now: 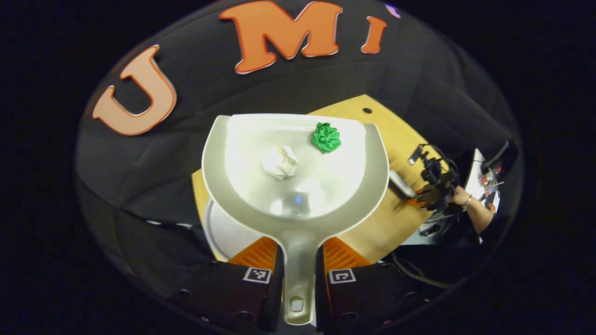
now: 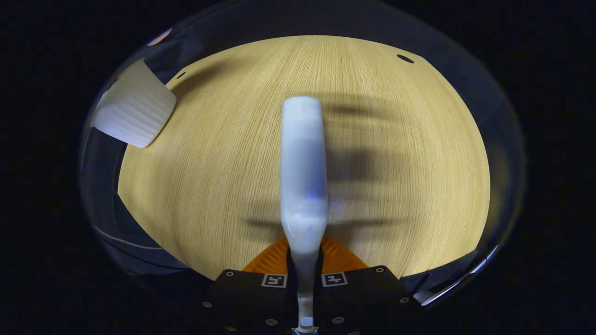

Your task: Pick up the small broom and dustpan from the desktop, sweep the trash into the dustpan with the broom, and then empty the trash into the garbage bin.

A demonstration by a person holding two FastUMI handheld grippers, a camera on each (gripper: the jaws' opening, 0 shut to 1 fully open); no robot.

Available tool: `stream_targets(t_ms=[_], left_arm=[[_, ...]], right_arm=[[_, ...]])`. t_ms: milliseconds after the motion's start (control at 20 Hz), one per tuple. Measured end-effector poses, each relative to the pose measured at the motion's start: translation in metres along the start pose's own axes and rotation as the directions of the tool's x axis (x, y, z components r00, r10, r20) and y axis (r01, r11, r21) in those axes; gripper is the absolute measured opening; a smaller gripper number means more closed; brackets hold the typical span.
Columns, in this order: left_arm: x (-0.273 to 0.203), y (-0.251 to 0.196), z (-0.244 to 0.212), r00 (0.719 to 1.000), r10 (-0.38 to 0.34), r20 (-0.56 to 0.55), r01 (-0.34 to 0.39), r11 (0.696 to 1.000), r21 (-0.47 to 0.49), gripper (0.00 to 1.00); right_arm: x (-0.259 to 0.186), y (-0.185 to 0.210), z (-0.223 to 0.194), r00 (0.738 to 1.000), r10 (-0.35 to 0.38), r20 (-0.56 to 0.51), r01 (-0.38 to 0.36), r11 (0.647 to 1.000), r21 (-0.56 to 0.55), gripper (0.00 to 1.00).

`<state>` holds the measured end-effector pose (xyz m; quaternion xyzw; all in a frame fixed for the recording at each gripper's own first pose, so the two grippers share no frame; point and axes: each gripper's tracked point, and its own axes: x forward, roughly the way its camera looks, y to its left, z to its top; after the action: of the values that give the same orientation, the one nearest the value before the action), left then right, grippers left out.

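Held level in the left gripper (image 1: 298, 274), both fingers clamped on the handle: a pale dustpan (image 1: 298, 186) carrying a crumpled white paper ball (image 1: 279, 161) near its middle and a green paper ball (image 1: 326, 137) toward the far right edge. Below, a wooden surface (image 1: 391, 135) and the rim of a white garbage bin (image 1: 223, 232) under the pan's left side. Off to the right, the other gripper (image 1: 430, 184) in a hand (image 1: 461, 195), gripping the broom (image 1: 401, 184) over the surface
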<state>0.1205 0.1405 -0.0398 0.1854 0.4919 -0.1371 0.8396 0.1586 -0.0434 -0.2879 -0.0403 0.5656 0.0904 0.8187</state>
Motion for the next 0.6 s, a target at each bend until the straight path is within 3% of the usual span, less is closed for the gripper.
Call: stream_targets(t_ms=[150,300,450,600], left_arm=[[0.001,0.029,-0.043,0.991,0.108,-0.081,-0.108,0.994,0.003,0.30],[0.000,0.046,-0.063,0.977,0.169,-0.129,-0.167,0.986,0.029,0.31],[0.002,0.072,-0.089,0.937,0.289,-0.199,-0.268,0.955,0.125,0.30],[0.002,0.098,-0.094,0.885,0.394,-0.249,-0.327,0.905,0.271,0.30]], right_arm=[[-0.001,-0.001,0.000,1.000,0.008,-0.007,-0.008,1.000,-0.013,0.12],[0.000,-0.005,0.000,1.000,0.003,-0.012,-0.003,0.999,-0.040,0.12],[-0.002,-0.009,0.002,1.000,0.003,-0.011,-0.004,0.999,-0.035,0.12],[-0.001,-0.007,0.001,1.000,-0.001,-0.010,0.001,0.999,-0.033,0.12]])
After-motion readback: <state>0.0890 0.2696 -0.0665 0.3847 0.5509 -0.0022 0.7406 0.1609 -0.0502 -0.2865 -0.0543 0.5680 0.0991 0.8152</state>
